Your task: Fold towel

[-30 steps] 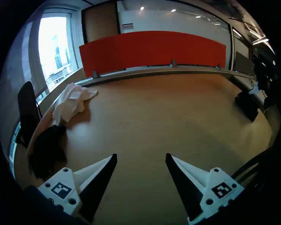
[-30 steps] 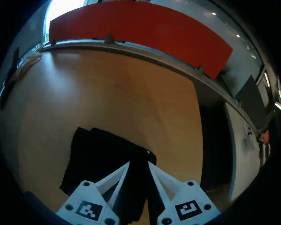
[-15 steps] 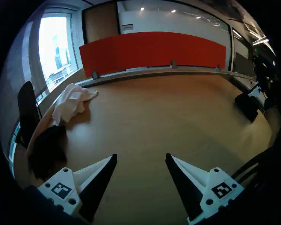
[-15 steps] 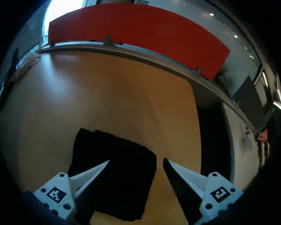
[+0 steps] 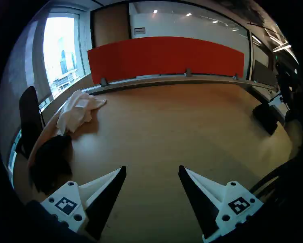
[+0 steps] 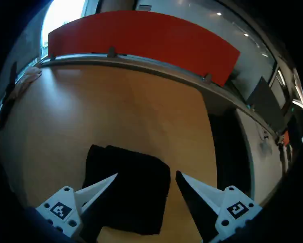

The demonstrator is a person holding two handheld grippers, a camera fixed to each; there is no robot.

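While the right hand-held gripper (image 6: 146,173) hovers with fingers spread, pinching nothing, the folded black towel (image 6: 133,190) lies flat on the wooden table (image 6: 111,105) — seen between those fingers; the left hand-held gripper (image 5: 152,166) is likewise spread over the table; a crumpled white towel (image 5: 76,111) and a dark cloth (image 5: 50,162) sit by its left edge.

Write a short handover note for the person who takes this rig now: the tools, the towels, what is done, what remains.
Left tool: open, holding nothing, above the wooden table.
Right tool: open, above the folded black cloth towel, not gripping it.
Done: the black towel lies folded flat on the table.
Left to do: the crumpled white cloth towel near the table's far left edge, probably next.
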